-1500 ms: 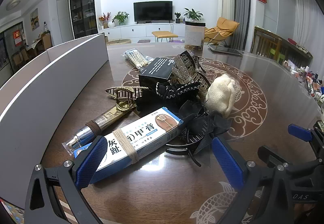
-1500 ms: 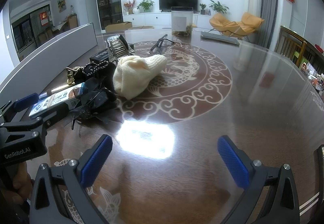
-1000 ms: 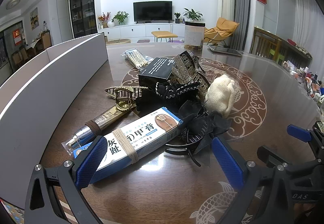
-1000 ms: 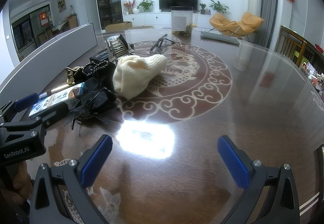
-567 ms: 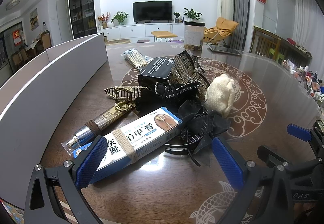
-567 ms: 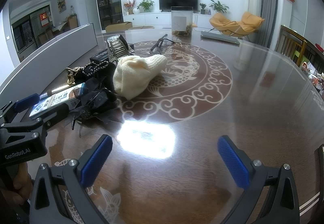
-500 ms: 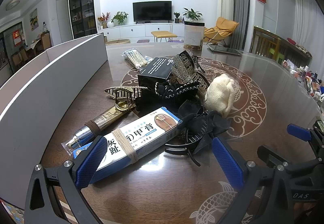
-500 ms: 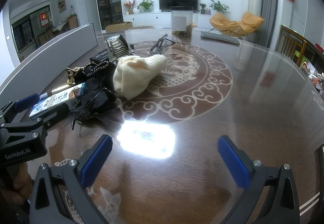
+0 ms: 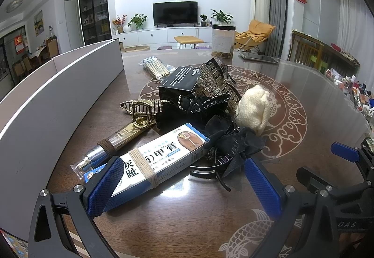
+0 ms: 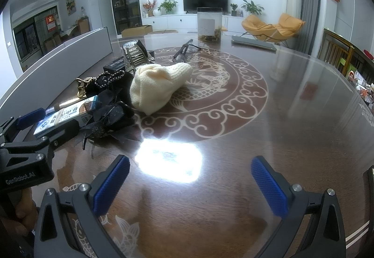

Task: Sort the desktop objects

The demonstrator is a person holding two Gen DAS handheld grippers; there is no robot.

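Nothing has changed across the last second and a half: both tools hold position and no object has shifted, so sorting has not begun. The left tool [image 9: 184, 178] is spread wide and empty; the blue-and-white cardboard cream box bound with twine [image 9: 152, 160] lies just ahead, by its left finger. The right tool [image 10: 190, 182], equally wide and empty, hovers over bare glossy brown table [image 10: 268, 132], with the cream knitted cloth [image 10: 157, 84] ahead to its left.

Both views were evenly lit and sharp, with black fisheye corners and bent edges. A bright overhead glare patch washed out the near table [image 10: 292, 118], and reflections streaked its far right.
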